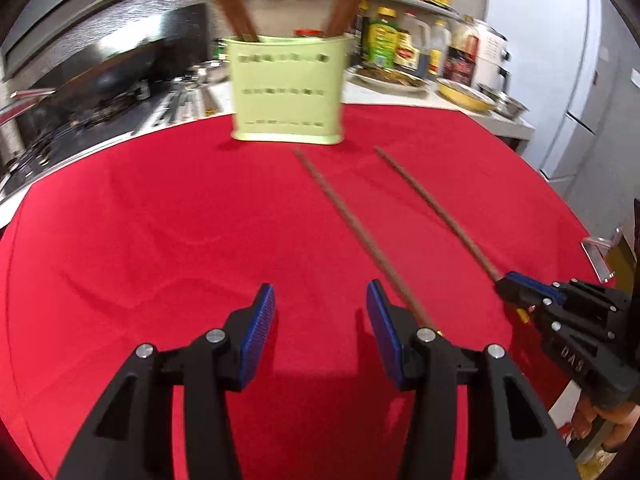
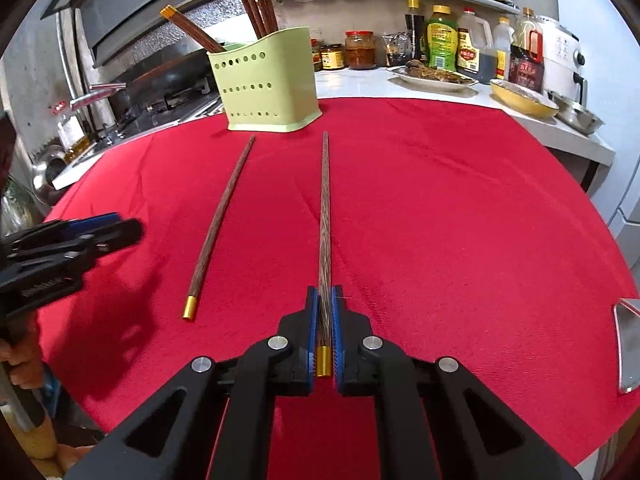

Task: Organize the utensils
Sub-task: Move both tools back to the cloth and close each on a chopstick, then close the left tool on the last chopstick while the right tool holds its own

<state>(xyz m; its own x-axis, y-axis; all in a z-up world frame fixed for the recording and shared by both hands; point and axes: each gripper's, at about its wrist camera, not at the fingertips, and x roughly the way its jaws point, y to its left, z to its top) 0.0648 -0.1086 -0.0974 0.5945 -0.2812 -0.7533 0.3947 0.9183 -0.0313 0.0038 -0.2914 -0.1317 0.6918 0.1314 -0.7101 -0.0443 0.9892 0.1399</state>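
1. The right gripper [image 2: 325, 320], black with blue ribbed pads, is clenched on the gold-capped end of a long dark wooden chopstick [image 2: 325, 216]; the gold cap sits between the pads and the shaft runs straight ahead from the fingertips toward the holder.
2. Whether the held chopstick's far tip rests on the red tablecloth [image 2: 460, 220] or is raised just off it cannot be told.
3. The left gripper [image 1: 321, 320], of the same black and blue build, has its jaws spread apart with only red cloth showing between its fingers.
4. A second dark wooden chopstick with a gold cap [image 2: 222, 224] lies flat on the cloth, to the left of the held one and at an angle to it, its narrow tip toward the holder.
5. In the left wrist view this loose chopstick [image 1: 360, 236] passes just beside the outer face of the left gripper's right-hand finger, its capped end hidden behind that finger.
6. A pale green plastic utensil holder with round holes [image 2: 266, 84] stands upright at the far edge of the cloth, just beyond both chopstick tips.
7. Several more gold-capped wooden chopsticks [image 2: 256, 4] stand leaning inside the holder.
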